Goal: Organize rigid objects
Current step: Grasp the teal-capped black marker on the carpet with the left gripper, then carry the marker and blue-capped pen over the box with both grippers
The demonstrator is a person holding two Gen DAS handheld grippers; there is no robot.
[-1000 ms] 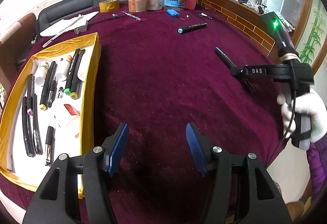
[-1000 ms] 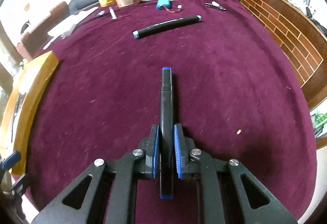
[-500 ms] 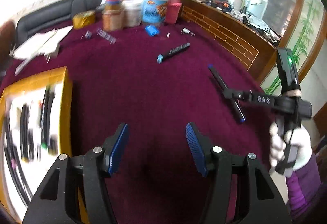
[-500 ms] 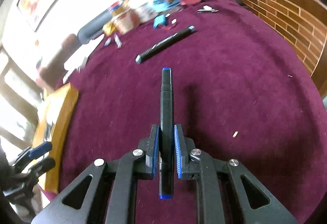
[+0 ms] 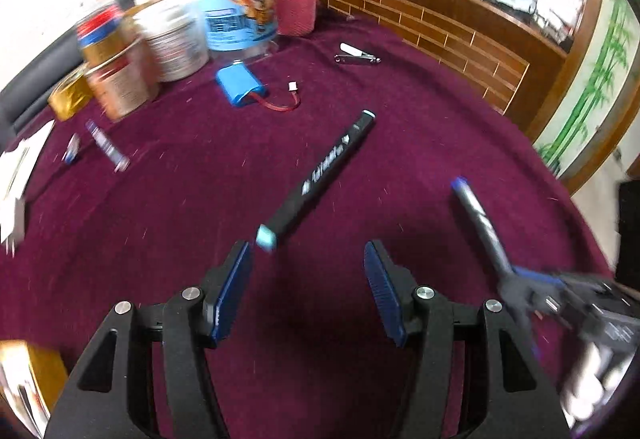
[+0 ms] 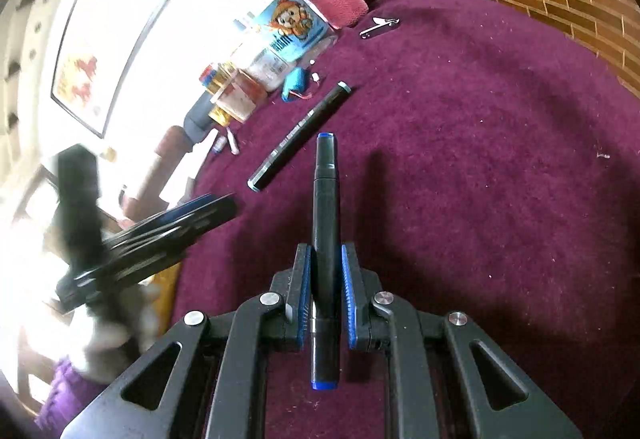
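Pinching a blue-capped marker between its blue pads, my right tongs hold it lengthwise, one cap jutting forward over the cloth and the other poking back past the jaws. My left tongs are spread wide with nothing between them, hanging just above the maroon table. Just beyond the left pad lies a second marker, black with pale teal caps, flat on the cloth and slanting away toward the far right; its near cap sits almost at my left fingertip. In the left view the right tongs show blurred at the right edge, their marker angled up and leftward. Farther out, near the table's far edge, rest a blue battery pack with a red lead and nail clippers. Along that far edge stands a cluster of jars and tins, blurred.
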